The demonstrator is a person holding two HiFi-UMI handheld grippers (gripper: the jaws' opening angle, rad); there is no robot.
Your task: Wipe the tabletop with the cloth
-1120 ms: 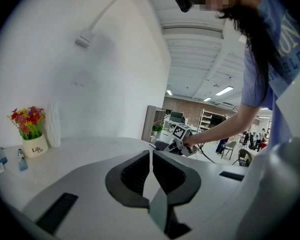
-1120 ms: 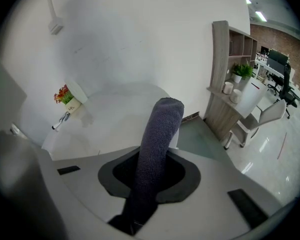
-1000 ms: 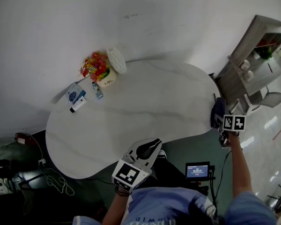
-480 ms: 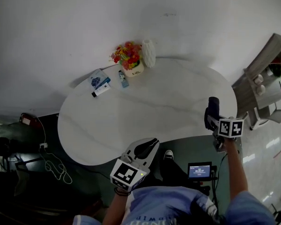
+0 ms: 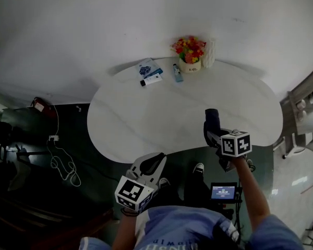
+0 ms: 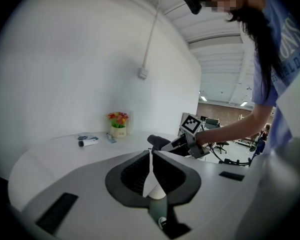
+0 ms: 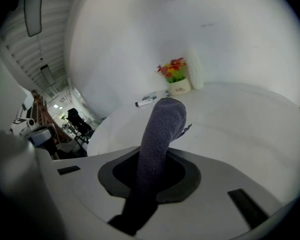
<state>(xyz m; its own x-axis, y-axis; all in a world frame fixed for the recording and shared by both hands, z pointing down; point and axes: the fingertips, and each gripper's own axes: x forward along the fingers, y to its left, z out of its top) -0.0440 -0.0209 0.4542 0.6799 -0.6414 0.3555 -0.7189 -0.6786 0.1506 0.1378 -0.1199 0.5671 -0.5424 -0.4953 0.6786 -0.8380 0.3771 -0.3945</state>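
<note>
Tabletop [image 5: 146, 121] mostly bare; flower pot [image 5: 189, 64], bottle [image 5: 177, 73], tube [image 5: 152, 79] line far edge.

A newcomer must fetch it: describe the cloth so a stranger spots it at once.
Find the rounded white table against the wall; the right gripper reaches over its near edge. The cloth is the dark knitted roll clamped in that gripper's jaws, sticking out past them. Everything else on the table is small, pale or colourful, and gathered at the far edge.

**What the views leave unclear**

In the head view the cloth [image 5: 212, 119] covers the jaws of the right gripper [image 5: 215, 133]. In the right gripper view its lower end sinks out of sight between them. The small items [image 5: 150, 73] beside the flowers [image 5: 189, 48] are too small to identify. The right edge cuts off the grey furniture [image 5: 307, 82].
</note>
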